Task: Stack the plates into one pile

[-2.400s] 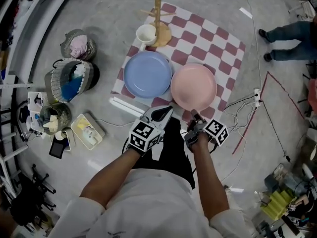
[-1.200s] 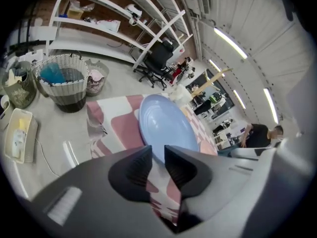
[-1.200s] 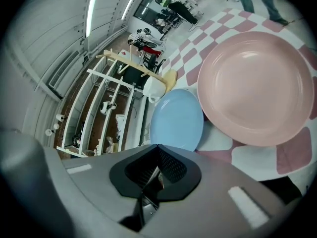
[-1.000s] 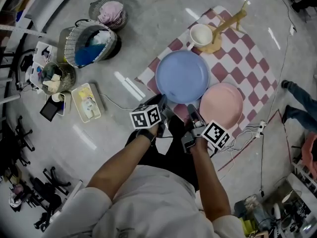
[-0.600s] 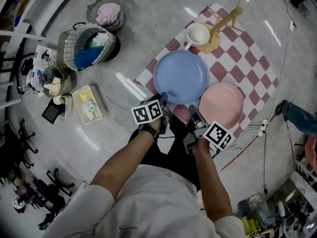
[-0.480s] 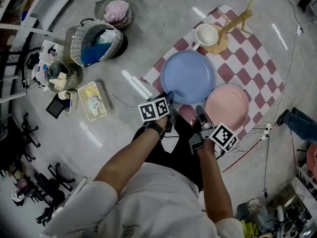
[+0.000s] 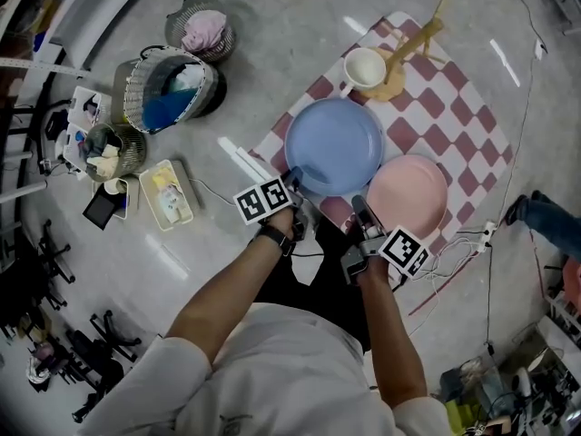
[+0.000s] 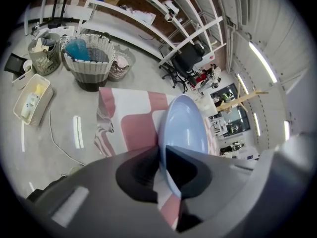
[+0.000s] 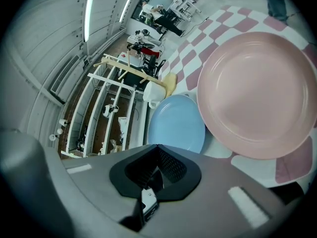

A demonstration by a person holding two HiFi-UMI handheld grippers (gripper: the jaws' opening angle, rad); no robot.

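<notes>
A blue plate (image 7: 334, 146) and a pink plate (image 7: 407, 196) lie side by side on a red-and-white checked cloth (image 7: 458, 121). My left gripper (image 7: 292, 178) is at the blue plate's near left rim. In the left gripper view that rim (image 8: 184, 128) runs edge-on between the jaws of this gripper (image 8: 161, 150), which have just been closing and now pinch it. My right gripper (image 7: 358, 205) hovers shut and holds nothing, just short of the pink plate's near edge. The right gripper view shows the pink plate (image 9: 257, 93) and blue plate (image 9: 177, 124) beyond the gripper's (image 9: 157, 147) closed tips.
A white mug (image 7: 364, 68) and a wooden stand (image 7: 408, 48) sit at the cloth's far end. Wire baskets (image 7: 168, 89) (image 7: 203, 31), a small bin (image 7: 109, 150) and a tray (image 7: 165, 194) stand on the floor at left. Cables (image 7: 454, 252) and a person's leg (image 7: 545, 218) are at right.
My left gripper has rolled and edged forward and down onto the blue plate's rim. The right gripper has stayed by the pink plate.
</notes>
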